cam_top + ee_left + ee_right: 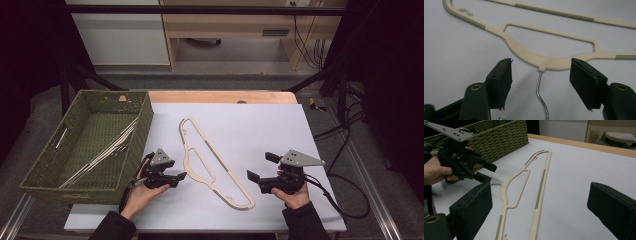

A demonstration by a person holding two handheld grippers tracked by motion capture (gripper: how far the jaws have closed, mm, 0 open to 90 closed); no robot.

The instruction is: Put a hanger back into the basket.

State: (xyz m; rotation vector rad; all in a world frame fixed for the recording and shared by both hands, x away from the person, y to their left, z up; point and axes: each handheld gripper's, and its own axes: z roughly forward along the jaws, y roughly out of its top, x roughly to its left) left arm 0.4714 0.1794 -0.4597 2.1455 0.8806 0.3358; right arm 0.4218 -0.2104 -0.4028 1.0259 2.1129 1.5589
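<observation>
**Hanger flat on the sheet, tongs wide on both sides**

Lying flat on the white sheet (250, 130), near its middle: a cream plastic hanger (212, 162), long bar running from far left to near right in the high view. Ribbed grey-green grip strips set into bar and shoulders. Thin metal hook (541, 95) coming off the neck toward the person's left side.

Held just left of the hanger's neck: left gripper (179, 176), jaws spread apart, nothing between them but the hook wire and bare sheet. Seen along its own jaws, neck just beyond the tips, not touched. Held to the right of the hanger, a little apart from it: right gripper (260, 167), jaws likewise wide, gripping nothing. Grey three-cornered plate on top of each, cable trailing off the right one toward the table's edge.

Standing at the left edge of the table: a green woven basket (145, 120), its near right corner close to the left hand (140, 197). Inside it, a bundle of thin pale rods (102, 152) leaning slantwise. Nothing lying between either gripper and the hanger.

Under the sheet, a wooden tabletop (220, 96), showing as a strip along the far side. Beyond, grey floor, pale wooden furniture (230, 25), a white cabinet (120, 35), black frame bars and loose black cables at the right. Dark surroundings on both sides.
</observation>
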